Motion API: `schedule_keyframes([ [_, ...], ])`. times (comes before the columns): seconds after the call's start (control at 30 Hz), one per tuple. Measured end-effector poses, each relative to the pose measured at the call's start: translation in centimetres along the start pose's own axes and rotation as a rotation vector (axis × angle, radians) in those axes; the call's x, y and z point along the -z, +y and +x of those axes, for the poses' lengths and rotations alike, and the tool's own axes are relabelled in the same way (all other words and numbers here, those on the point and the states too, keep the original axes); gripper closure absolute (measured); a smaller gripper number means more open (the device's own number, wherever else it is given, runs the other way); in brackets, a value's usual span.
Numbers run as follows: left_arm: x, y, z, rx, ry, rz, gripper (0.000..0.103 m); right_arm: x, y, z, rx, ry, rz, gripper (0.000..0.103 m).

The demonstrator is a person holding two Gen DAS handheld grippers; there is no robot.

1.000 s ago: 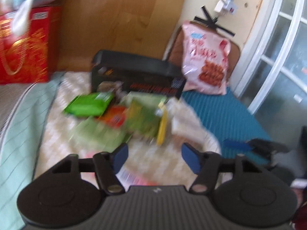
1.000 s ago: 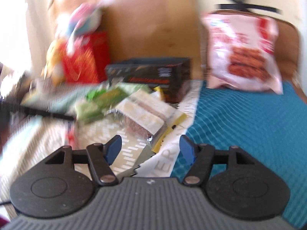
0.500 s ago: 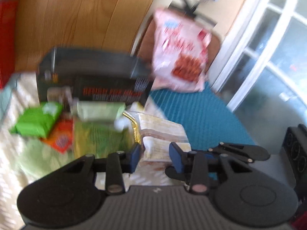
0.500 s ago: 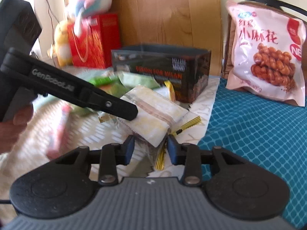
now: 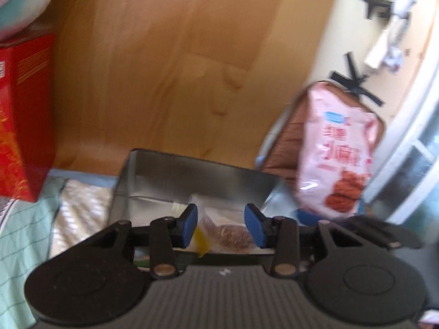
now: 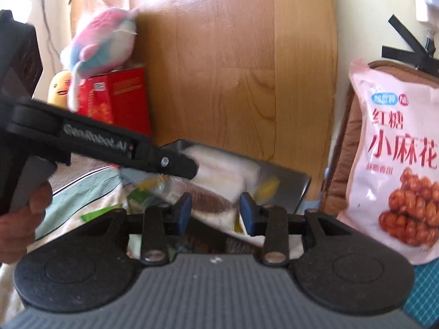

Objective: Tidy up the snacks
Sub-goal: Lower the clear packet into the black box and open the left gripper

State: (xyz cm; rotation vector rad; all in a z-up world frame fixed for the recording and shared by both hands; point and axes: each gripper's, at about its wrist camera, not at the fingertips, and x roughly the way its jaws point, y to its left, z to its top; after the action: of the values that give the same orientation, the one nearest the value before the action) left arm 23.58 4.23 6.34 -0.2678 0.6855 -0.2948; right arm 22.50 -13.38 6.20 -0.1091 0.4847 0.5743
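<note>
Both tongs (image 5: 221, 226) (image 6: 214, 213) gripping one clear snack packet (image 5: 227, 229), jaws just eased wider, over dark box (image 5: 170, 183)

Left wrist view smeared by motion: print on pink snack bag (image 5: 337, 159) unreadable, red box (image 5: 24, 115) cut by left edge. Clear-wrapped pastry packet (image 5: 225, 227) partly hidden behind left gripper (image 5: 221, 224); pad contact uncertain. Black box (image 6: 288, 183) interior largely blocked from right wrist view.

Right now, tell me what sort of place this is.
Probably a bedroom at home: bedding spread in front of a wooden headboard, a plush toy perched on a red gift box, and a window alongside.
</note>
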Motion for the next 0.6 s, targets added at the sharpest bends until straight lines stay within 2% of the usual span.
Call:
schedule_keyframes([
  [0.03, -0.1, 0.6, -0.6, 0.003, -0.028, 0.0, 0.063, 0.1, -0.2, -0.9, -0.004, -0.024, 0.015, 0.051],
  [0.07, -0.1, 1.4, -1.4, -0.011, -0.074, 0.001, 0.063, 0.4, -0.5, -1.8, -0.013, -0.039, 0.031, 0.05],
  [0.13, -0.2, 3.4, -2.7, -0.106, -0.146, -0.026, 0.061, 1.4, -0.7, -3.1, -0.022, -0.043, 0.044, 0.051],
  [0.2, 0.1, 5.0, -2.6, -0.235, -0.155, -0.077, 0.062, 2.9, -0.8, -4.1, -0.023, -0.034, 0.045, 0.051],
  [0.27, 0.8, 5.6, -1.4, -0.287, -0.118, -0.092, 0.063, 4.3, -1.2, -3.6, -0.015, 0.006, 0.061, 0.052],
  [0.3, 1.4, 5.6, -0.7, -0.29, -0.094, -0.099, 0.063, 4.9, -1.2, -3.0, -0.01, 0.031, 0.07, 0.053],
  [0.37, 2.2, 5.6, -0.3, -0.251, -0.096, -0.126, 0.062, 5.2, -1.4, -1.5, 0.004, 0.076, 0.093, 0.07],
  [0.47, 2.7, 4.8, 0.0, -0.181, -0.087, -0.16, 0.061, 4.8, -2.1, 0.0, -0.005, 0.081, 0.146, 0.073],
  [0.6, 2.8, 3.5, -0.2, -0.183, -0.092, -0.135, 0.06, 4.2, -2.0, 0.4, 0.052, 0.083, 0.142, 0.072],
])
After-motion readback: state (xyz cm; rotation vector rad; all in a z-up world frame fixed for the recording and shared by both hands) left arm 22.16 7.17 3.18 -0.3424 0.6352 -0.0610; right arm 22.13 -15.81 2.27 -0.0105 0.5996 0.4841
